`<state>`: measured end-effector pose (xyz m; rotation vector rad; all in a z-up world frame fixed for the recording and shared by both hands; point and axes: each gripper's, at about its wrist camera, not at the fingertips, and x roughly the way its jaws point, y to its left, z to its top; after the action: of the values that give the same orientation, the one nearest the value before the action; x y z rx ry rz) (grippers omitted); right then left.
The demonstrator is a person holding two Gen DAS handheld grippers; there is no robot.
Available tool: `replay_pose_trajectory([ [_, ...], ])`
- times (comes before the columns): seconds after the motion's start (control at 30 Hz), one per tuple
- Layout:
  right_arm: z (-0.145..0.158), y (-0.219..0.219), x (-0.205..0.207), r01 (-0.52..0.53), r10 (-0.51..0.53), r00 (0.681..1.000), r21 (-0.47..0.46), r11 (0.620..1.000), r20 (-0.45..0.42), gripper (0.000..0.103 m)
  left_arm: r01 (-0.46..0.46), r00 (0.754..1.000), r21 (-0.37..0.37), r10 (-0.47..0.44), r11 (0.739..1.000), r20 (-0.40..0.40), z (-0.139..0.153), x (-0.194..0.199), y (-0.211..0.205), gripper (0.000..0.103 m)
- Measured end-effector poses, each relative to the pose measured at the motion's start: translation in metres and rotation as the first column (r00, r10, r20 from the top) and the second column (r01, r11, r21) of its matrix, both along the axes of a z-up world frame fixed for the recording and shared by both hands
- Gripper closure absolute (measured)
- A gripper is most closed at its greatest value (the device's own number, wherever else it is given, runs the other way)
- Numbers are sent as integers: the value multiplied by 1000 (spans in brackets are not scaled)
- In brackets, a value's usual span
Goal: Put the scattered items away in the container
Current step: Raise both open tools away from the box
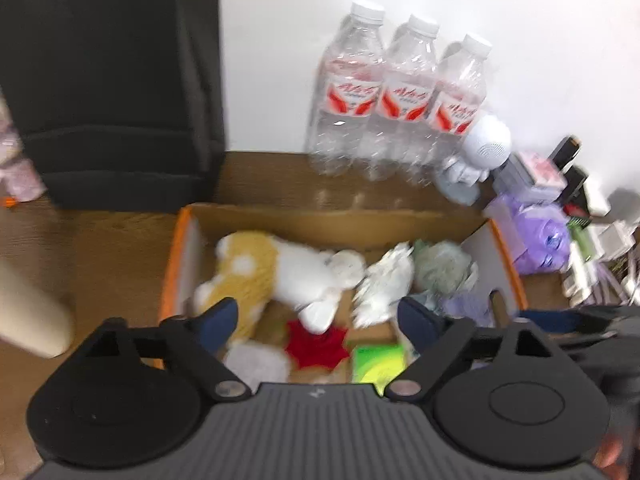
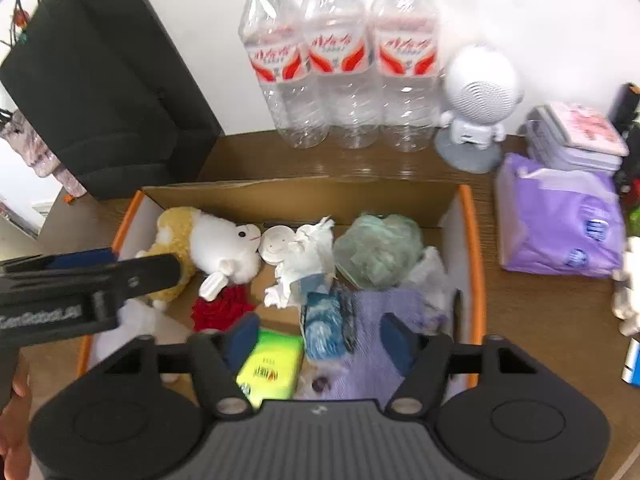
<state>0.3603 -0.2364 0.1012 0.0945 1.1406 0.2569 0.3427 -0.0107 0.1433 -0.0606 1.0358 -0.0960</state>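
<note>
Cardboard box with orange rims sits on the wood table, holding a fuzzy sheep plush, purple knit cloth, crumpled tissue (all soft stuff). Left gripper and right gripper hover above it, jaws spread, nothing between them

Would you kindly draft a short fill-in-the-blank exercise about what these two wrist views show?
1. Behind the cardboard box, ____ clear water bottles stand against the wall.
2. The plush sheep lies inside the ____.
3. The purple tissue pack rests on the table, to the ____ of the box in the right wrist view.
4. Both the left claw and the right claw hang over the box with nothing between their pads, so both are ____.

Missing words: three; box; right; open
</note>
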Motion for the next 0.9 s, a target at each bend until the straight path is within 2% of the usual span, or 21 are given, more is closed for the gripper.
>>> replay_pose_trajectory([
  [0.07,16,-5,-11,25,-25,999,-16,1000,-24,22,-16,999,52,18,999,-26,15,-13,0,5],
  [0.17,42,-14,-31,51,-53,998,-35,998,-44,22,-5,1000,103,5,995,0,46,-39,-2,1],
  [0.27,75,-20,-58,59,-59,998,-22,998,-11,18,1,1000,82,-4,997,28,80,-66,0,0],
  [0.37,107,-23,-84,67,-67,997,-14,998,40,14,-5,998,93,0,996,60,105,-91,-2,0],
  [0.5,130,-19,-112,47,-46,996,-14,999,79,14,27,994,79,-35,997,101,121,-120,-8,0],
  [0.7,137,-14,-144,29,-25,991,-34,999,128,13,23,994,83,-32,996,107,117,-150,-5,0],
  [0.8,137,-13,-156,29,-24,984,-31,999,176,13,0,980,99,-20,995,198,116,-169,-3,0],
  [0.83,137,-13,-163,35,-29,976,-27,999,216,13,-21,963,120,-12,993,269,113,-180,-3,0],
  [0.9,131,-14,-181,51,-47,942,-5,999,331,13,-51,911,148,-15,988,413,101,-203,-7,0],
])
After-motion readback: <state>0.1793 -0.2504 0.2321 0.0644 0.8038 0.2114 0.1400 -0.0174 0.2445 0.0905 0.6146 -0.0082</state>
